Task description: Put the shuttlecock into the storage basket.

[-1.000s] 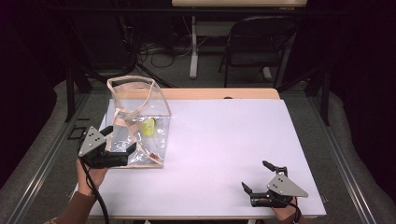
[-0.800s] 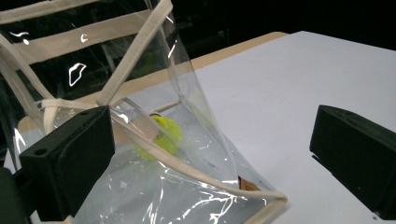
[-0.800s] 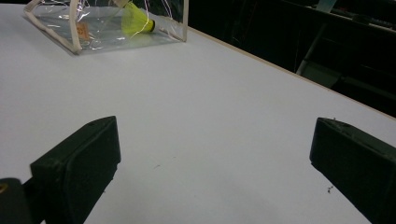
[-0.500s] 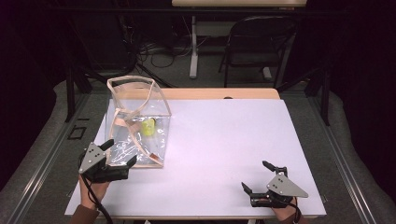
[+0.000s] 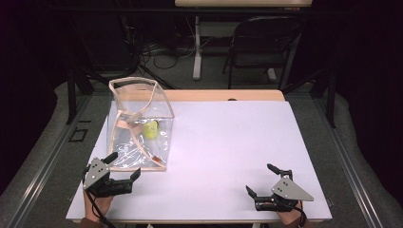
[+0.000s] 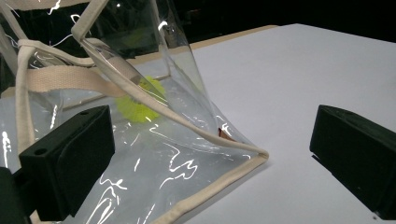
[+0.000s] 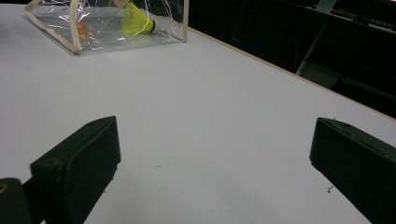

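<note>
A clear plastic bag (image 5: 140, 126) with beige trim and straps stands at the table's left. Inside it lies a yellow-green shuttlecock (image 5: 151, 129) and a small brown tag (image 5: 155, 156). My left gripper (image 5: 126, 164) sits open just in front of the bag's near edge, holding nothing. In the left gripper view the bag's (image 6: 140, 154) near corner lies ahead between the wide jaws, the shuttlecock (image 6: 137, 105) behind the plastic. My right gripper (image 5: 259, 178) rests open on the table's near right, far from the bag (image 7: 93, 23) and shuttlecock (image 7: 137, 23).
The white table top (image 5: 228, 142) stretches wide between the bag and my right gripper. A wooden strip runs along its far edge. Behind the table stand a dark folding chair (image 5: 266, 42) and a desk leg, with cables on the floor.
My left gripper has drawn back from the bag's front toward the table's near edge. The bag and my right gripper have stayed in place.
</note>
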